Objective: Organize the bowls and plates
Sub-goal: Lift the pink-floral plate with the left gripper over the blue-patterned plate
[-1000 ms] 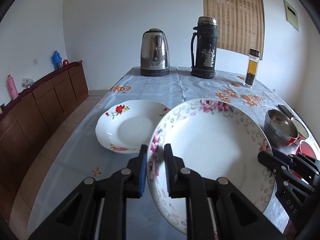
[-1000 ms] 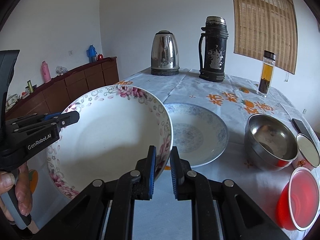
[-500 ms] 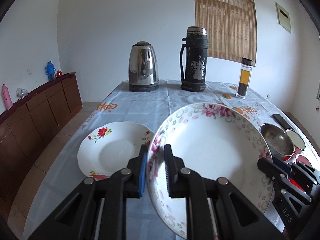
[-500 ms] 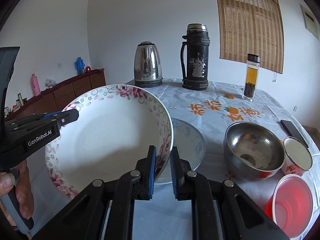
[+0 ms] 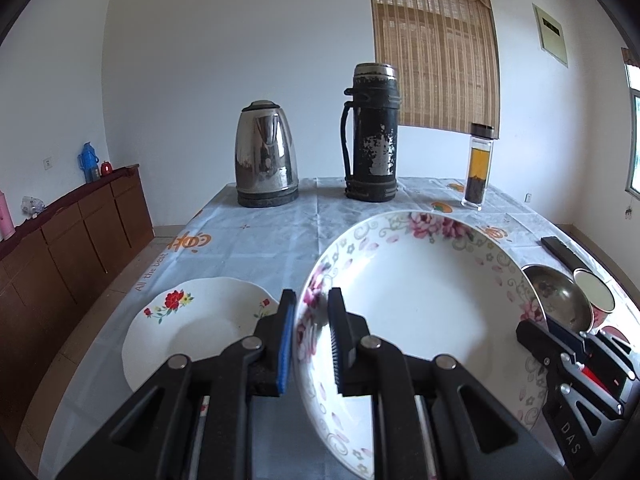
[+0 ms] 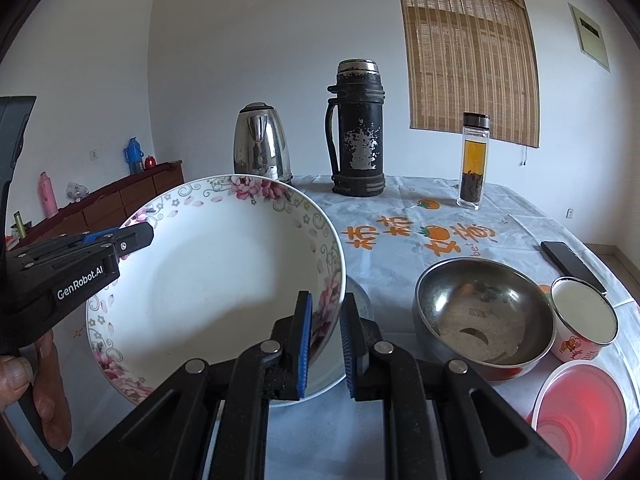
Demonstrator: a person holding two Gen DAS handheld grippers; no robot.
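Observation:
A deep white bowl with pink flowers on its rim (image 5: 420, 312) (image 6: 224, 280) hangs tilted above the table, held from both sides. My left gripper (image 5: 312, 304) is shut on its left rim and also shows in the right wrist view (image 6: 120, 240). My right gripper (image 6: 324, 308) is shut on the right rim, and its fingers appear at the edge of the left wrist view (image 5: 560, 340). A white plate with red flowers (image 5: 192, 328) lies on the table to the left, below the bowl. A blue-patterned plate (image 6: 362, 304) is almost wholly hidden behind the bowl.
A steel bowl (image 6: 484, 312), a white enamel cup (image 6: 584, 320) and a red plastic bowl (image 6: 580, 416) stand at the right. A kettle (image 5: 266, 156), a black thermos (image 5: 372, 136) and a glass tea bottle (image 5: 478, 168) line the far end. A phone (image 6: 572, 264) lies near the right edge.
Both grippers have drawn back from the far end with the bowl between them. The blue-patterned plate has slipped behind the bowl, and the red-flowered plate sits lower in the left view.

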